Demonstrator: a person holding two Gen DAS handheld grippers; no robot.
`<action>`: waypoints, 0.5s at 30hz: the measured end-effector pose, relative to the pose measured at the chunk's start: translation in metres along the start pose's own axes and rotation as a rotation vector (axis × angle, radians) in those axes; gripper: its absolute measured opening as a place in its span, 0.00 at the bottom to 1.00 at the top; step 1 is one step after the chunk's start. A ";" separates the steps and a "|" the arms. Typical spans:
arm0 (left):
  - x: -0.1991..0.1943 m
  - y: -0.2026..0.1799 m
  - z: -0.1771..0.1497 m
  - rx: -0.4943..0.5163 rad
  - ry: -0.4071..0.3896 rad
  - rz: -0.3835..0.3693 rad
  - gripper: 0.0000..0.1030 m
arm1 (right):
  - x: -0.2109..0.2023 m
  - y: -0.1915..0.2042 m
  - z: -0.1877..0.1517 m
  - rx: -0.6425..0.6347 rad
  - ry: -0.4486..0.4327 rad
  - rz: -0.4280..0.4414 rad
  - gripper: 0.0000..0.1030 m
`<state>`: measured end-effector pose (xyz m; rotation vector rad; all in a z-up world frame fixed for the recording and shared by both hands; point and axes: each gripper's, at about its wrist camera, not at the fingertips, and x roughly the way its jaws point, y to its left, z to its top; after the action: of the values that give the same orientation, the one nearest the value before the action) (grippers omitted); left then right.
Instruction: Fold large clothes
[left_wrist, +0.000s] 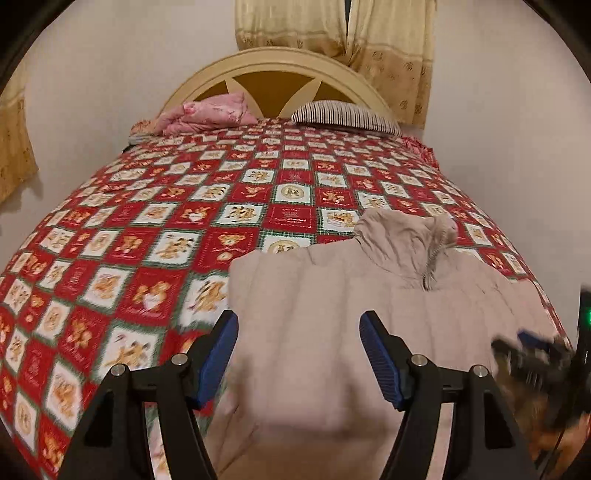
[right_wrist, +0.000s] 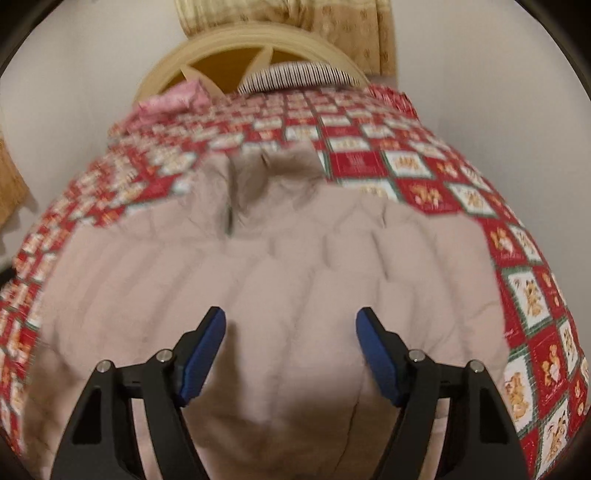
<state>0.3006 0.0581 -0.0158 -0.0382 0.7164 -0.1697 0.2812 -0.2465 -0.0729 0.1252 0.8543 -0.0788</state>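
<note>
At lower left of our left view the left gripper (left_wrist: 299, 321) hangs with jaws apart, holding nothing, above the beige puffer jacket (left_wrist: 332, 295) on the bed (left_wrist: 147, 229). Our right gripper (right_wrist: 290, 317), lower centre, also stands open and empty above it.

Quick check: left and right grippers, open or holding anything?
Left gripper: open, empty, above the beige jacket.
Right gripper: open, empty, above the jacket.

A beige quilted jacket (right_wrist: 280, 266) fills the frame's middle, spread on a red patchwork bedspread (right_wrist: 480, 192). The right gripper (right_wrist: 290, 325) at bottom centre has its jaws apart above it.
</note>
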 end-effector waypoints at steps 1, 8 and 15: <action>0.011 -0.003 0.005 -0.017 0.004 -0.005 0.67 | 0.002 -0.002 -0.005 0.002 0.001 0.005 0.74; 0.068 -0.006 -0.012 -0.068 0.027 0.057 0.67 | 0.000 -0.003 -0.012 -0.053 0.037 -0.012 0.75; 0.083 0.011 -0.039 -0.130 0.028 0.030 0.70 | -0.030 0.002 0.044 -0.013 -0.020 0.055 0.78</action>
<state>0.3376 0.0556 -0.1001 -0.1492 0.7549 -0.0944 0.2946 -0.2506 -0.0212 0.1356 0.8310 -0.0227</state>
